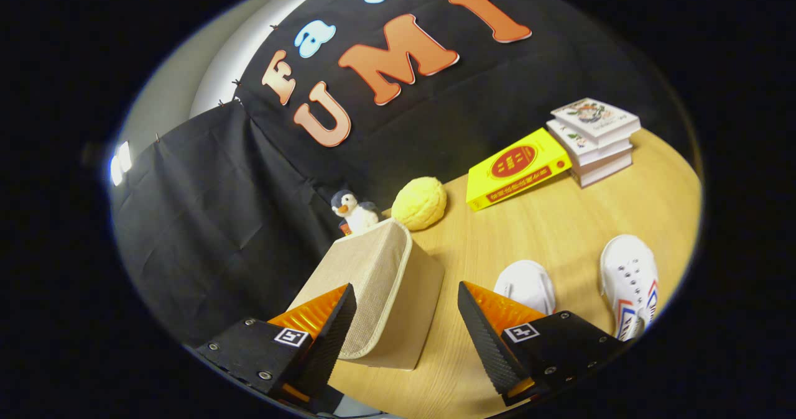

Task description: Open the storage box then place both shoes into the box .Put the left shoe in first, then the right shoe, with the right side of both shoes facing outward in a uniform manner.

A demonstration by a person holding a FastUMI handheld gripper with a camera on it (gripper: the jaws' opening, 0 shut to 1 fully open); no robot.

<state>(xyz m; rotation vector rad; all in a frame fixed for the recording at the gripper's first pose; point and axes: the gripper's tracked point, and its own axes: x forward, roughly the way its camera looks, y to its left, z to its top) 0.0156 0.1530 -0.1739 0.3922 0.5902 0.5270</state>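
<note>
Fingers [407, 319] apart over storage box [379, 294]

Box [379, 288] on the table [559, 232] just ahead between the spread fingers [329, 332] of the gripper [407, 319], two shoes [628, 282] right of them, penguin toy [353, 212], round plush [420, 203] and books [594, 139] beyond.

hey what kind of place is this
Probably a staged recording booth: a black cloth wall behind a wooden table set with a beige storage box, white shoes and books. The gripper is open.

no legible text, yellow book [517, 168] unreadable
</note>
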